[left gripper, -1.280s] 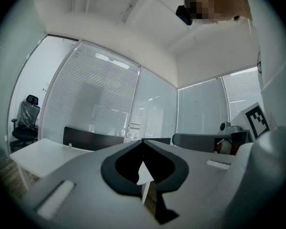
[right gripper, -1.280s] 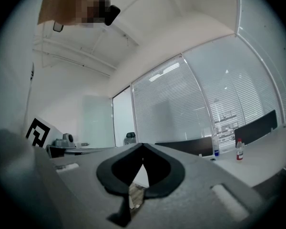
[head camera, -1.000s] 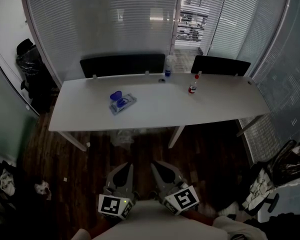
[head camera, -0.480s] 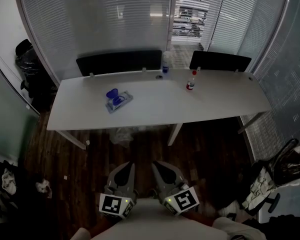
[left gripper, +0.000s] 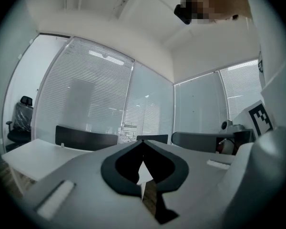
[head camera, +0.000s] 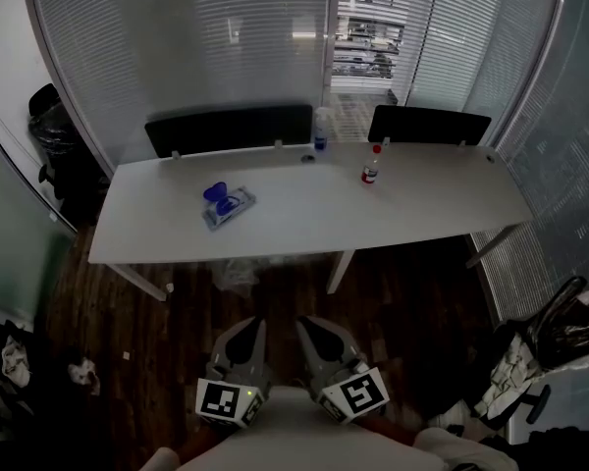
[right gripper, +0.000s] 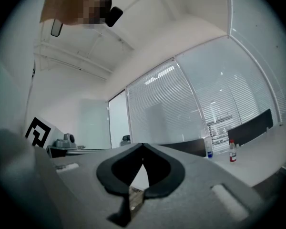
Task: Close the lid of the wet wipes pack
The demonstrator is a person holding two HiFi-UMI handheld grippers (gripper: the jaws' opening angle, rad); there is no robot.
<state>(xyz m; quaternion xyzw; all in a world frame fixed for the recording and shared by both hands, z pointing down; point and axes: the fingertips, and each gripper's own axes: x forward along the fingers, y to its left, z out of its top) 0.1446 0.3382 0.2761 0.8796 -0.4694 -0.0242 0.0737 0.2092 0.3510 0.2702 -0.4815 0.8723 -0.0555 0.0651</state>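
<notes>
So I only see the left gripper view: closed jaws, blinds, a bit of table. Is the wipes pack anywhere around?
Observer: Yes. The head view shows the pack lying on the table, on its left half.
Operator: Is it closed?
Observer: No, its blue lid stands open.
Operator: And the other gripper?
Observer: The right gripper has its jaws together, with nothing between them.
</notes>
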